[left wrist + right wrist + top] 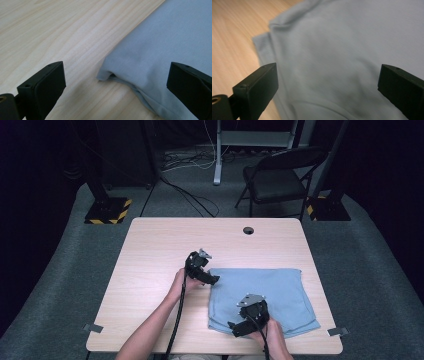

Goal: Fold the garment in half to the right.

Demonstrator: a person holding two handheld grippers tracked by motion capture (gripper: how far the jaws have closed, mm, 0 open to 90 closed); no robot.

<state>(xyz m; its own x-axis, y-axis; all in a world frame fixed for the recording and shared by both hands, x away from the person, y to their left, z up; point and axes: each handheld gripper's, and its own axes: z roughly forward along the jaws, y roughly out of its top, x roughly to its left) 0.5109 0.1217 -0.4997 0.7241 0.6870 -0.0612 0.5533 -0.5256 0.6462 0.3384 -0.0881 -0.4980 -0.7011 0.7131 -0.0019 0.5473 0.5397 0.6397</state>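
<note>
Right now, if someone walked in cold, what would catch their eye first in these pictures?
The folded light blue cloth on the near right part of the wooden table stands out first. Next come the two black grippers: the left gripper open at the cloth's far left corner, and the right gripper open over its near left edge. Behind the table, a black folding chair stands on the grey floor.

A light wooden table [150, 250] carries a folded pale blue cloth [280, 290], lying flat on its near right part. Beyond the cloth, a dark round hole [248, 230] sits near the table's far edge
</note>
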